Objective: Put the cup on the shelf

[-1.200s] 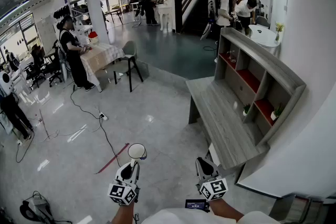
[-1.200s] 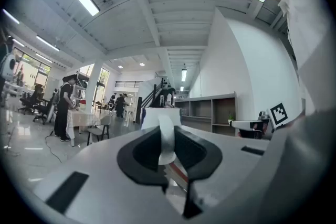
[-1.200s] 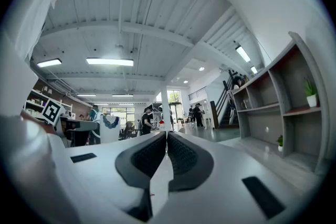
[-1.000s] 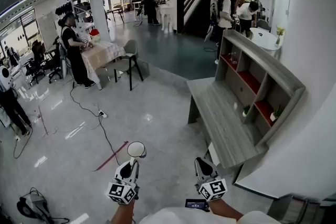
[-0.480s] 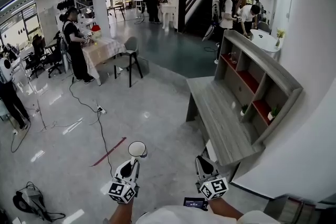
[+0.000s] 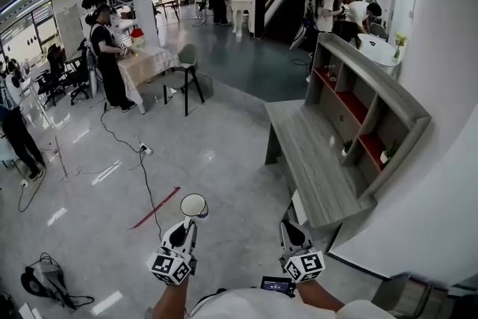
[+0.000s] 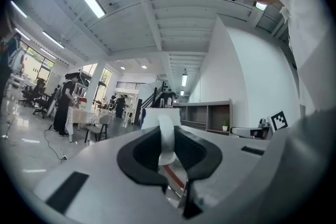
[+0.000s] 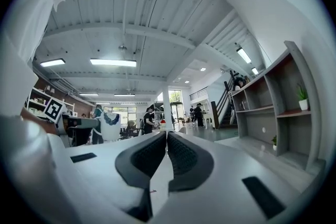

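we hold left gripper (image 6: 186,229) clamped on white cup (image 6: 194,206) | right gripper (image 6: 290,231) jaws pressed together, nothing between | grey shelf (image 6: 371,96) at 2 o'clock, well apart from both

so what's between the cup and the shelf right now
Only bare grey floor lies between the cup, held in the left tongs, and the shelf. The head view shows this.

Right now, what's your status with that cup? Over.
Left gripper shut on cup. Right gripper shut, empty. Cup held up, not yet on shelf. Shelf ahead to the right, nothing seen between.
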### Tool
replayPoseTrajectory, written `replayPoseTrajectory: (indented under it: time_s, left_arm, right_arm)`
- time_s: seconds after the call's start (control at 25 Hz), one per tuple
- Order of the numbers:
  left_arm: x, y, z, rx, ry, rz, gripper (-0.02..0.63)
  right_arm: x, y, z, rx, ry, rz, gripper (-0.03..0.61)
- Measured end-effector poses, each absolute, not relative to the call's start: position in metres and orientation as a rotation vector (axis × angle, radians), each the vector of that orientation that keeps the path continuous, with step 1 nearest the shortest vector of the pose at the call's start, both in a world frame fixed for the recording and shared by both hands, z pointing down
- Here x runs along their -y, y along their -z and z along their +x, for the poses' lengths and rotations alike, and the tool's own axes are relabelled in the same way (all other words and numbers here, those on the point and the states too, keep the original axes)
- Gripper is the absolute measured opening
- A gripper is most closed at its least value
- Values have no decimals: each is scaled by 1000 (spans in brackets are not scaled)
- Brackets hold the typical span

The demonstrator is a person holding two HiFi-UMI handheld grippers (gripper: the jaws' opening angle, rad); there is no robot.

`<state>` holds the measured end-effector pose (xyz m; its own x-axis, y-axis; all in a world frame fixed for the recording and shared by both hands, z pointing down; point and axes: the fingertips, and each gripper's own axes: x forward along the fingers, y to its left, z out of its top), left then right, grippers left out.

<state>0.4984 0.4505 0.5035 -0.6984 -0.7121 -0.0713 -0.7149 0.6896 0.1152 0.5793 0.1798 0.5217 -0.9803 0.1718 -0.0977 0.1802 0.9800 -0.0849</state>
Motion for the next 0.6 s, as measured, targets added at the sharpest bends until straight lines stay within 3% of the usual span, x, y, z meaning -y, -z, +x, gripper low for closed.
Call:
replayPoseTrajectory:
  time_s: [0.6]
  left_arm:
    - [-411, -507, 519, -2866, -260, -1162, 61]
  right_arm:
    - [-122, -529, 607, -3011, 144, 167, 37]
